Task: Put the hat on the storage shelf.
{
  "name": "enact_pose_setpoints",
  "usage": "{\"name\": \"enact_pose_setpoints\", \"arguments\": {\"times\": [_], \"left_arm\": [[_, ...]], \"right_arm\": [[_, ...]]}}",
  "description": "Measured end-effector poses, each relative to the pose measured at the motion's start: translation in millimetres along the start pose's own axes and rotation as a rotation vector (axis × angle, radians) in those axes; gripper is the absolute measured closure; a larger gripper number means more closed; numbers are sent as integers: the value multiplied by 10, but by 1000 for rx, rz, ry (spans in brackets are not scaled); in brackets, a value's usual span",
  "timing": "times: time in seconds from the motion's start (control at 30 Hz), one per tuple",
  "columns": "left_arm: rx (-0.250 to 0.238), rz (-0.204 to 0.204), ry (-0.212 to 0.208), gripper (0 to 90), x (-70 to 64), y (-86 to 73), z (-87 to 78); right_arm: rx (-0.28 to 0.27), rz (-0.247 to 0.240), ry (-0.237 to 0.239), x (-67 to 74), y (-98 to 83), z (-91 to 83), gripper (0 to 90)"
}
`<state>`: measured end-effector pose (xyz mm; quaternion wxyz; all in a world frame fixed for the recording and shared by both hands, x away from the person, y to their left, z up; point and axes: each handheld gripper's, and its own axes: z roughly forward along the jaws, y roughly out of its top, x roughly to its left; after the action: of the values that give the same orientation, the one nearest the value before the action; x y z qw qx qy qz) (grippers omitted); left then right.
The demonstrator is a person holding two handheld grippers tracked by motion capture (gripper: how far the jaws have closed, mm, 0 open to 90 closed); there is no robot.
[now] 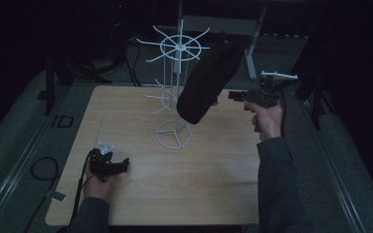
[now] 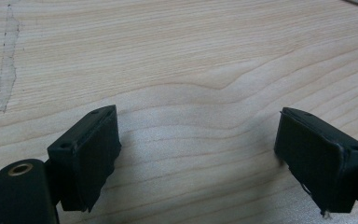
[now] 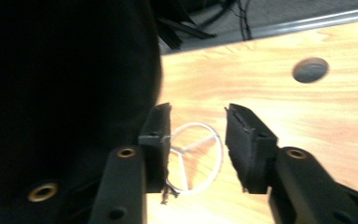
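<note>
A white wire rack with spoked wheels stands on a ring base in the middle of the wooden table. A black cap-like cloth hangs from its upper right side. My right gripper is held level just right of the cloth, pointing at it. In the right gripper view its jaws stand open with nothing between them; the black cloth lies beside the left jaw and the ring base shows beyond. My left gripper rests at the table's front left, open over bare wood.
A round hole in the tabletop lies past the rack's base. A pale scratch marks the wood ahead of the left gripper. Metal rails run along both sides of the table, and cables lie on the dark floor behind it.
</note>
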<state>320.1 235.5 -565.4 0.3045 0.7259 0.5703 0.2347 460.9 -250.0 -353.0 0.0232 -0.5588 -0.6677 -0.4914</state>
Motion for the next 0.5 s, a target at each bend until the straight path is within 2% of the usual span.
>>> {"name": "enact_pose_setpoints", "arguments": {"times": [0.33, 0.5], "left_arm": [[0, 1, 1, 145, 0, 0, 0], [0, -2, -1, 145, -1, 0, 0]], "right_arm": [[59, -84, -147, -23, -108, 41, 835], [87, -98, -184, -80, -165, 70, 896]]}}
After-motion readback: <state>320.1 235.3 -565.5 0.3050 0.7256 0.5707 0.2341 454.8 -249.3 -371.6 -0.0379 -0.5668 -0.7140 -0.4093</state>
